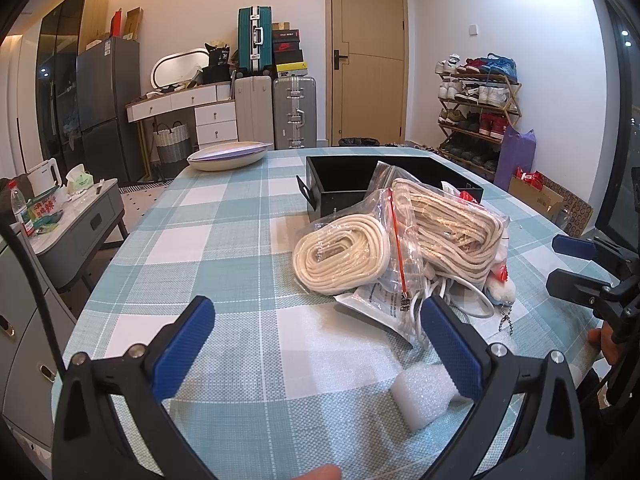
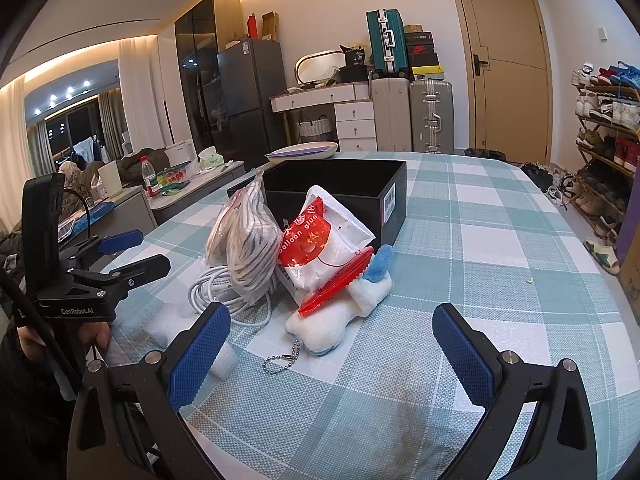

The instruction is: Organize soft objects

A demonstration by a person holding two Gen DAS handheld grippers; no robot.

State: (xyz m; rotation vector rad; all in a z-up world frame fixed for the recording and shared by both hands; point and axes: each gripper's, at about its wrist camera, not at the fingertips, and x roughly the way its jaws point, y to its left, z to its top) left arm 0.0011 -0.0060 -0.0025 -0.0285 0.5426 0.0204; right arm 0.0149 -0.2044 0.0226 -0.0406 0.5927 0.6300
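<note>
Both grippers are just hanging low over the checked tablecloth [image 1: 224, 216], nothing in either one. The left gripper [image 1: 316, 320] has its blue pads spread wide, and a white foam block [image 1: 424, 398] sits on the cloth right by its right-hand finger. A shallow oval dish [image 1: 228, 155] sits at the far left end of the table.

Moving right, there's the pile of soft stuff in the middle of the table: a clear bag of coiled cream rope [image 1: 340, 256], a second, bigger bag of rope [image 1: 452, 228] leaning against it, and a loose white cable [image 2: 224, 292] under them. Next to that is a red and white balloon glue packet [image 2: 320, 248], propped up on a white plush toy [image 2: 336, 320] with a blue bit and a ball chain [image 2: 280, 360].

Behind the pile is the open black box [image 2: 340, 184], just about touching the bags.

The right gripper [image 2: 332, 334] is spread wide too, with the plush toy just ahead of its fingers.
</note>
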